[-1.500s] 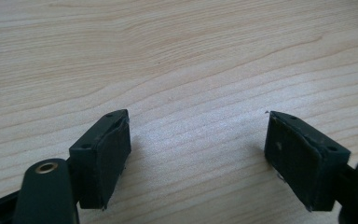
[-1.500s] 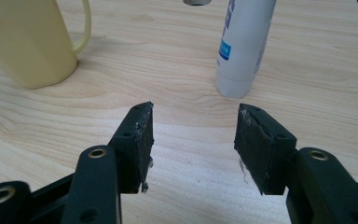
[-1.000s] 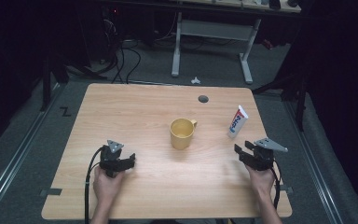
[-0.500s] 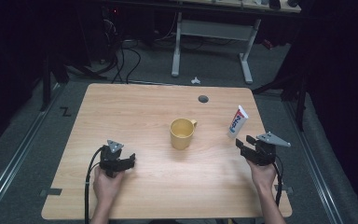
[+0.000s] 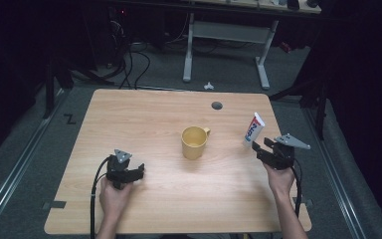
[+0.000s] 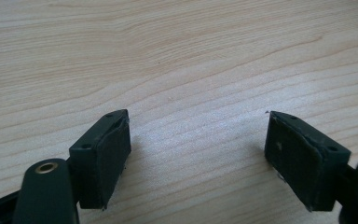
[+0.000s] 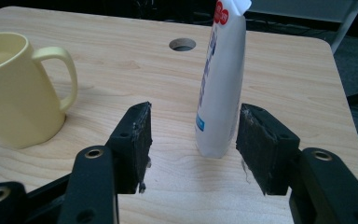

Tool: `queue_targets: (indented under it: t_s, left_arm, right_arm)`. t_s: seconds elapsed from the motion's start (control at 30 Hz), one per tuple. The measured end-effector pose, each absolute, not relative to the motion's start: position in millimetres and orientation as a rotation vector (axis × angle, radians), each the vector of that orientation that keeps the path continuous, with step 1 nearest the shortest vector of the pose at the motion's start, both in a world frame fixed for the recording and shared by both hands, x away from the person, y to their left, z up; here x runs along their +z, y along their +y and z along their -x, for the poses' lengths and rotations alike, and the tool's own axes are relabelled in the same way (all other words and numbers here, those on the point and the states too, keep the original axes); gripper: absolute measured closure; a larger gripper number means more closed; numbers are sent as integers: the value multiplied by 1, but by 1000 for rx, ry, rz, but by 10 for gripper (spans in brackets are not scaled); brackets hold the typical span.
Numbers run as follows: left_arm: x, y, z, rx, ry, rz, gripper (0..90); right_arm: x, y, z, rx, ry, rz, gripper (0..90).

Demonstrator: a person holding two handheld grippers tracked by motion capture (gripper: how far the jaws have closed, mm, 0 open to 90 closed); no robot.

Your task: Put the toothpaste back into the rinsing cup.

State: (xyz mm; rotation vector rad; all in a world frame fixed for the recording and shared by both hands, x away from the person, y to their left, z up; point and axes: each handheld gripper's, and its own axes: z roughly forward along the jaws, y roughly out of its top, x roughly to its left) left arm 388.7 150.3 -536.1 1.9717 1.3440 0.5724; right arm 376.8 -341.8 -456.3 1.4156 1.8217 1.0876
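Right gripper view: the right tongs (image 7: 192,140) are wide around the standing tube (image 7: 221,79). Slide in, squeeze gently. The left tongs (image 6: 198,156) rest wide.

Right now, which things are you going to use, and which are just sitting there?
Probably in use:
- toothpaste tube, standing upright, near the open right gripper
- yellow mug, maybe

Just there:
- open left gripper, over bare table
- cable hole
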Motion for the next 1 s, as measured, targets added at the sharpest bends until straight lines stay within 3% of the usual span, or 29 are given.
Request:
queue_targets:
  t_s: [1.0]
  left_arm:
    - [-536,150,-389,572,1344,-1972,228]
  right_arm:
    - [-454,-346,-411,1048,1794,-1460,374]
